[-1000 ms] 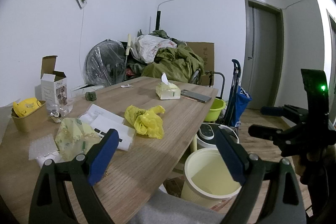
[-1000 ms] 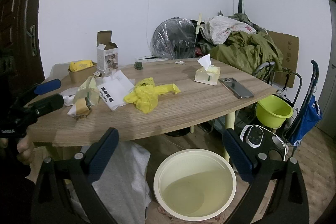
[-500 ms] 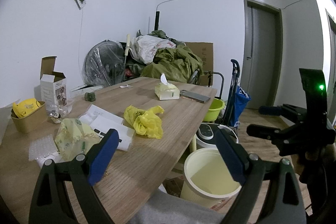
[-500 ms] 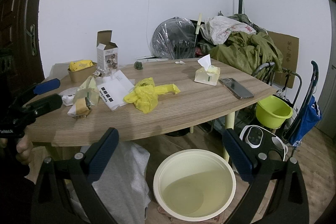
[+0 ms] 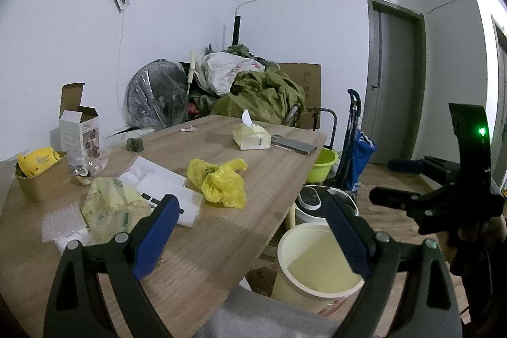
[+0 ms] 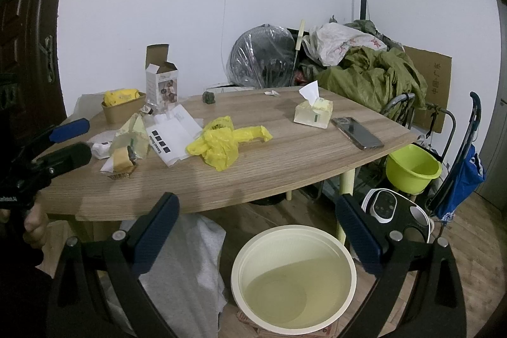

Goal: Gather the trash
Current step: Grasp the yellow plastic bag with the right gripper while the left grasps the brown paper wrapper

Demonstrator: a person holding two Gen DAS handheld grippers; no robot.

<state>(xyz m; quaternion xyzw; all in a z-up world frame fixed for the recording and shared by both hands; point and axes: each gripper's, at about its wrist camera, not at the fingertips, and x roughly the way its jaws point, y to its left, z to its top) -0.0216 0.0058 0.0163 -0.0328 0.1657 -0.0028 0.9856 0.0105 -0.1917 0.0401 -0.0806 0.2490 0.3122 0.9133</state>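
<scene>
A crumpled yellow plastic bag (image 5: pixel 218 182) (image 6: pixel 225 141) lies mid-table. A pale green wrapper (image 5: pixel 111 208) (image 6: pixel 131 138), white papers (image 5: pixel 164 189) (image 6: pixel 172 132) and bubble wrap (image 5: pixel 61 220) lie at the table's left. A cream bin (image 5: pixel 317 258) (image 6: pixel 293 277) stands on the floor by the table's front edge. My left gripper (image 5: pixel 250 230) is open and empty above the table's near edge. My right gripper (image 6: pixel 256 233) is open and empty, hovering over the bin, in front of the table.
On the wooden table (image 6: pixel 285 167) are a tissue pack (image 6: pixel 313 114), a phone (image 6: pixel 356 133), a white carton (image 6: pixel 161 84) and a brown paper bowl (image 6: pixel 122 110). A green basin (image 6: pixel 412 173), a blue trolley (image 6: pixel 462 176) and a fan (image 6: pixel 263 56) stand around it.
Almost nothing: the left wrist view has drifted slightly. Both grippers stay open and empty.
</scene>
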